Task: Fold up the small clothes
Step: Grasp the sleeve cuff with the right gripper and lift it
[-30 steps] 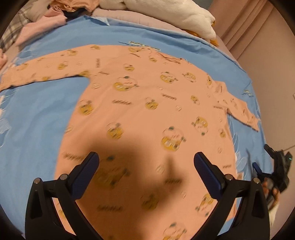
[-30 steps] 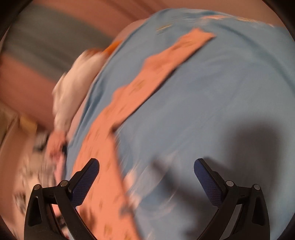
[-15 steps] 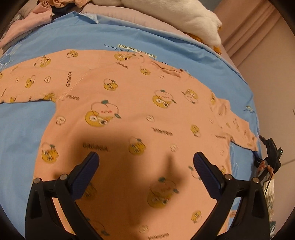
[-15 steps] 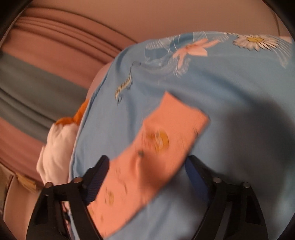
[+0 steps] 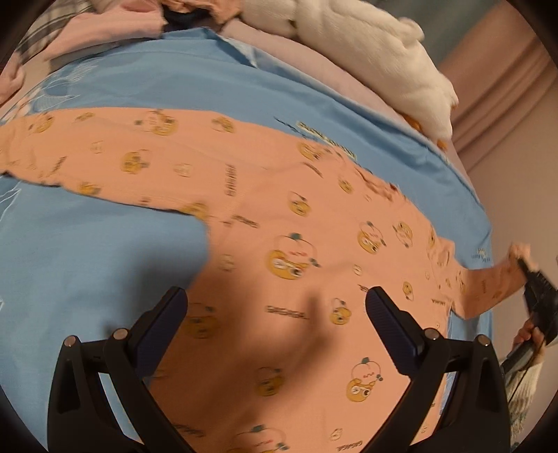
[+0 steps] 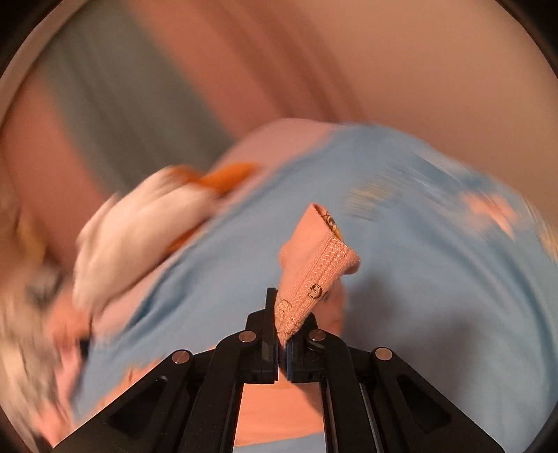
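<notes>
A peach long-sleeved baby shirt (image 5: 279,223) with yellow cartoon prints lies spread flat on a blue sheet (image 5: 104,271). My left gripper (image 5: 275,313) hovers open over the shirt's body, nothing between its fingers. At the right edge of the left wrist view, my right gripper (image 5: 523,268) grips the end of the shirt's right sleeve (image 5: 488,289) and holds it raised off the sheet. In the right wrist view, the right gripper (image 6: 282,334) is shut on the ribbed sleeve cuff (image 6: 314,271), which sticks up from between the pads. The left sleeve (image 5: 69,153) lies stretched out to the left.
A white plush toy (image 5: 366,45) with orange parts lies along the far edge of the bed, also blurred in the right wrist view as the plush (image 6: 146,223). Pink and plaid clothes (image 5: 80,28) are heaped at the far left. Curtains (image 5: 505,87) hang beyond the bed.
The right gripper closed on the sleeve cuff and lifted it off the sheet. The left gripper slid over the shirt toward its left side, staying open.
</notes>
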